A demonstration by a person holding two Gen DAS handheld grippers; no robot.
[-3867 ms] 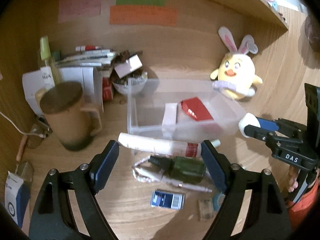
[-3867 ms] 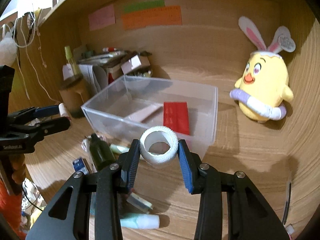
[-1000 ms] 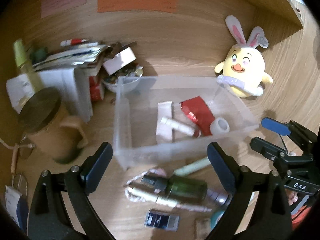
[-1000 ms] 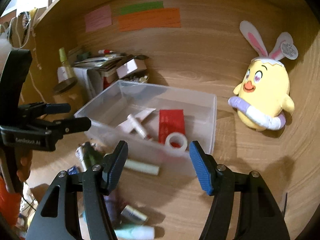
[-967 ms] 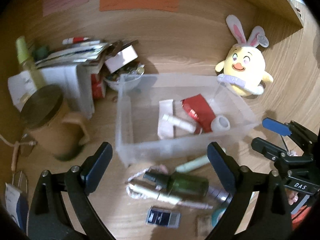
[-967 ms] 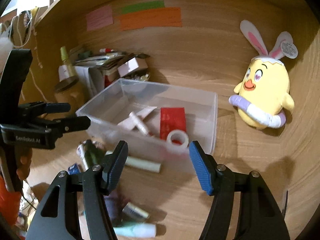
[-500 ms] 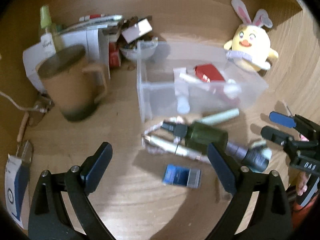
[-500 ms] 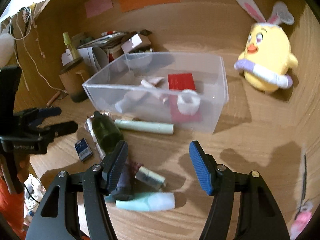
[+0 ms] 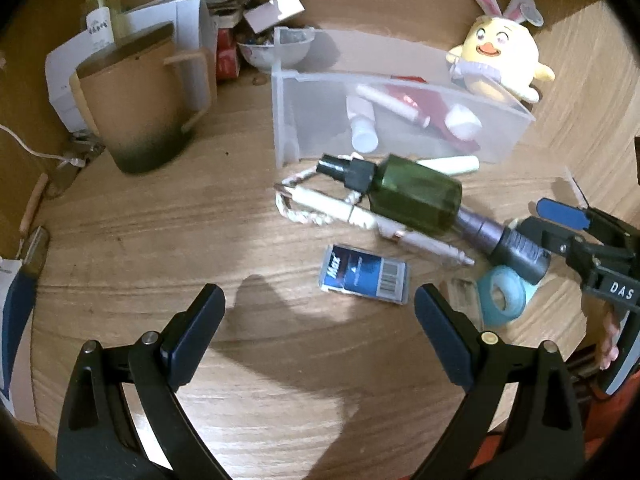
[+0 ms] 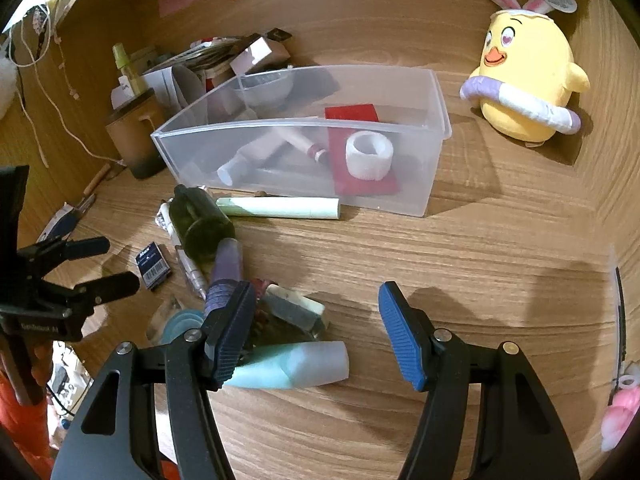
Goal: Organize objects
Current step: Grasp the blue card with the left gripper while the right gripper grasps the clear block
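Both grippers have pulled back and lowered from the clear plastic bin (image 10: pixel 420 184) since a second ago, so more of the loose clutter in front of it now shows. The left gripper (image 9: pixel 318 320) is spread wide and holds nothing, hovering over bare wooden desk (image 9: pixel 160 216) just short of a small blue card (image 9: pixel 365 275). The right gripper (image 10: pixel 314 328) is likewise spread and empty, its left finger beside a pale teal tube (image 10: pixel 292 365). Inside the bin lie a red packet (image 10: pixel 356 148), a white roll of tape (image 10: pixel 369 155) standing on it, and two white tubes (image 10: pixel 256 152) crossing each other. Touching the bin's front wall, a pale green stick (image 10: pixel 280 207) lies with its long axis parallel to that wall. Just in front of the bin a dark green bottle (image 9: pixel 408 192) lies on its side, cap pointing left, across a white pen (image 9: pixel 360 220). A yellow plush chick (image 10: pixel 524 76) sits to the right of the bin, a brown mug (image 9: pixel 136 108) to its left.
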